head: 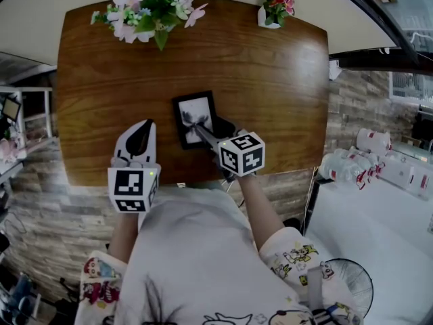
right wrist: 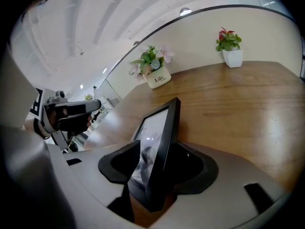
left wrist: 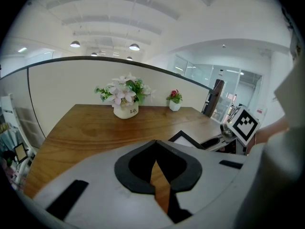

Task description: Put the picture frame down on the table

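Observation:
The black picture frame [head: 195, 117] holds a grey-and-white print and hangs over the middle of the wooden table [head: 270, 80]. My right gripper [head: 205, 134] is shut on its near edge. In the right gripper view the frame [right wrist: 162, 128] stands tilted on edge between the jaws of the right gripper [right wrist: 159, 149]. I cannot tell whether it touches the table. My left gripper [head: 143, 131] sits left of the frame near the table's front edge, shut and holding nothing. In the left gripper view the left gripper [left wrist: 155, 149] has its jaws together, with the frame [left wrist: 187, 138] to their right.
A white pot of pink flowers [head: 145, 9] stands at the table's far left, and a small white pot of red flowers [head: 274, 9] at the far right. Off the table's right side are a white surface with several bottles [head: 372, 158] and a fan [head: 352, 286].

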`<action>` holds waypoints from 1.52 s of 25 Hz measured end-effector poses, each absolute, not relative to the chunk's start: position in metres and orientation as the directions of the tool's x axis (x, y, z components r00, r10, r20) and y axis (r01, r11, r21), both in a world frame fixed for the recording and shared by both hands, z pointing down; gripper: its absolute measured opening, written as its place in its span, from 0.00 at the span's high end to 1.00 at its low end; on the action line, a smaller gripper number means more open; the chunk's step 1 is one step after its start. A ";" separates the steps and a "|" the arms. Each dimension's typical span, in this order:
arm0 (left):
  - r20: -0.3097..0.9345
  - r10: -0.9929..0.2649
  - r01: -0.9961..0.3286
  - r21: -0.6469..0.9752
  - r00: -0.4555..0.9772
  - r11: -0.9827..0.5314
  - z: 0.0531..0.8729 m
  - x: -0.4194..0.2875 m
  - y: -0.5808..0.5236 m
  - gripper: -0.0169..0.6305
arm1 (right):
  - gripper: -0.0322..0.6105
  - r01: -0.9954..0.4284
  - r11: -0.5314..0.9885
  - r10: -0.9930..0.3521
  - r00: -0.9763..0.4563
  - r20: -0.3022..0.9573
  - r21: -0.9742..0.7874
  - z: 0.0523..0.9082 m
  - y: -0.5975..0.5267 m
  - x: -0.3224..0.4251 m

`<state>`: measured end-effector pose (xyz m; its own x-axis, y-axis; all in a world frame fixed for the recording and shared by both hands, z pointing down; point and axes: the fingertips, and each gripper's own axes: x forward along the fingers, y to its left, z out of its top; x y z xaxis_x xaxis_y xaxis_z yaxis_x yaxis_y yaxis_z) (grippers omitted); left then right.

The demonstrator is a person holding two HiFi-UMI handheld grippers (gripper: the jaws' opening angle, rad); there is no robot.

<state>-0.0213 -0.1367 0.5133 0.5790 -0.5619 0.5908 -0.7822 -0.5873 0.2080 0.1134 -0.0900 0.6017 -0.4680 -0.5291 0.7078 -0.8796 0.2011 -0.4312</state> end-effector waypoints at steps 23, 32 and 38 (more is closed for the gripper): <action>0.590 -0.561 -0.779 0.202 0.581 -0.594 0.514 -0.024 -0.136 0.97 | 0.59 -0.916 0.170 -0.564 -0.393 0.726 -0.363 0.602 -0.090 0.134; 0.573 -0.583 -0.785 0.186 0.575 -0.591 0.506 -0.031 -0.132 0.97 | 0.59 -0.918 0.169 -0.590 -0.387 0.709 -0.360 0.589 -0.088 0.135; 0.549 -0.607 -0.789 0.174 0.574 -0.589 0.493 -0.033 -0.130 0.97 | 0.59 -0.919 0.177 -0.620 -0.382 0.685 -0.353 0.572 -0.086 0.138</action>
